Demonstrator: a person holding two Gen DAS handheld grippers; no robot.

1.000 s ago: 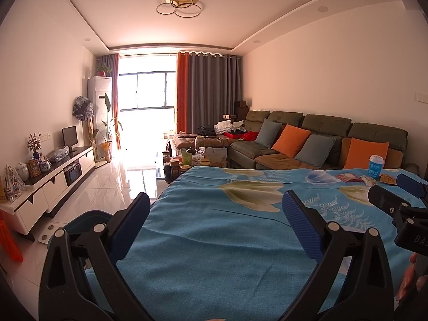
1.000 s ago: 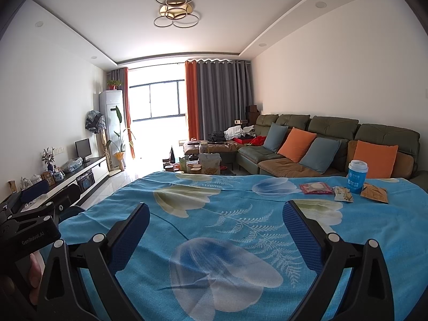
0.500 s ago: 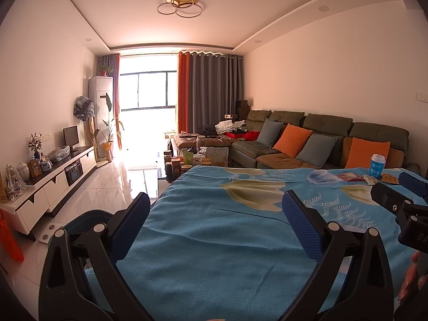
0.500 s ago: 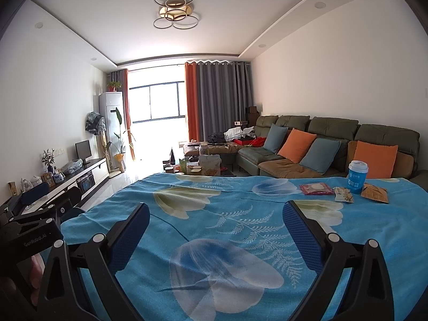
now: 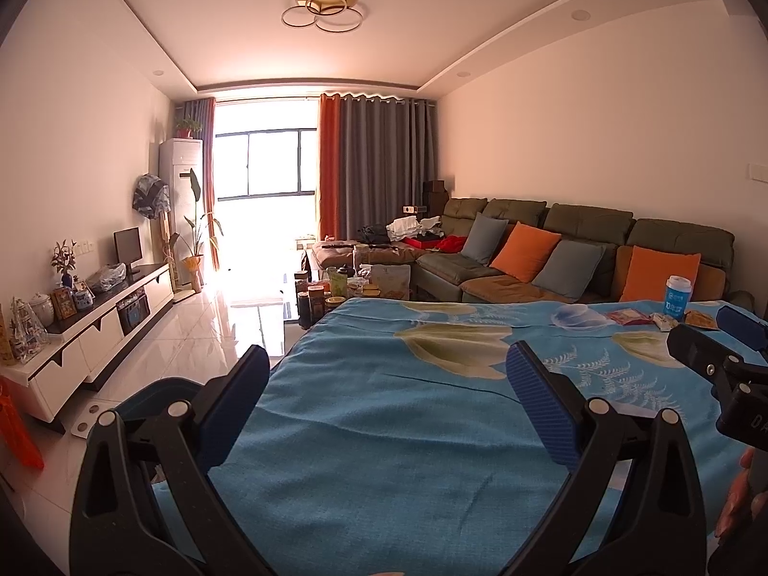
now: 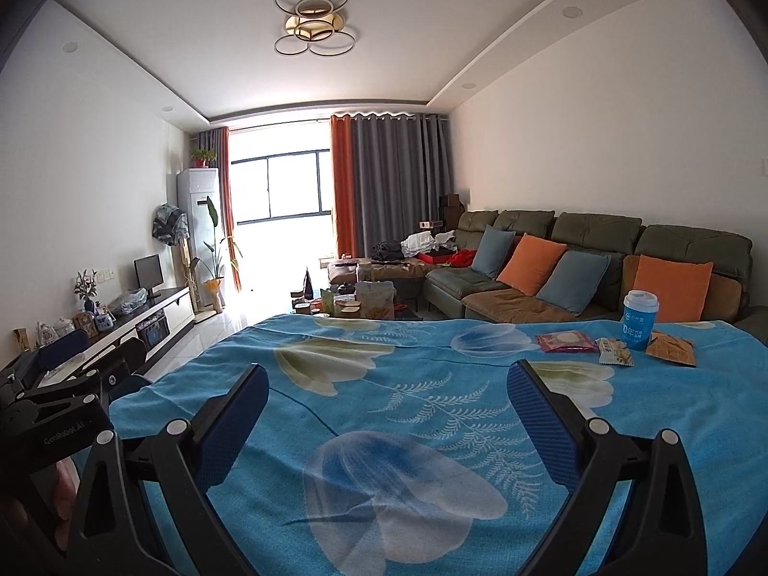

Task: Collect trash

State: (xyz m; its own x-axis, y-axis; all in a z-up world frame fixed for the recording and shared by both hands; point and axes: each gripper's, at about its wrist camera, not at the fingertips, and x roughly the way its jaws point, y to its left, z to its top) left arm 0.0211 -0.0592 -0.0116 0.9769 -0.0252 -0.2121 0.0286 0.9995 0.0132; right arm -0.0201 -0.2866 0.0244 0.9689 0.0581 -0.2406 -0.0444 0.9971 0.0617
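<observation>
On the far right of the blue flowered cloth [image 6: 384,384] lies the trash: a blue paper cup [image 6: 640,319] standing upright, a pink wrapper [image 6: 566,342], a small pale wrapper [image 6: 614,357] and an orange-brown packet [image 6: 671,348]. The left wrist view shows the same cup [image 5: 677,294] and pink wrapper [image 5: 630,318] far off at right. My right gripper [image 6: 384,413] hovers open over the cloth, well short of the trash, holding nothing. My left gripper [image 5: 384,384] is open too, above the cloth's left part, and nothing is between its fingers.
A dark blue bin [image 5: 153,391] sits on the floor by the table's left edge. Behind the table stand a cluttered coffee table [image 5: 336,288], a green sofa [image 6: 600,259] with orange and grey cushions, and a white TV cabinet [image 5: 91,326] along the left wall.
Both grippers have barely moved; the views shift only slightly. Both stay open, and the trash lies where it was.
</observation>
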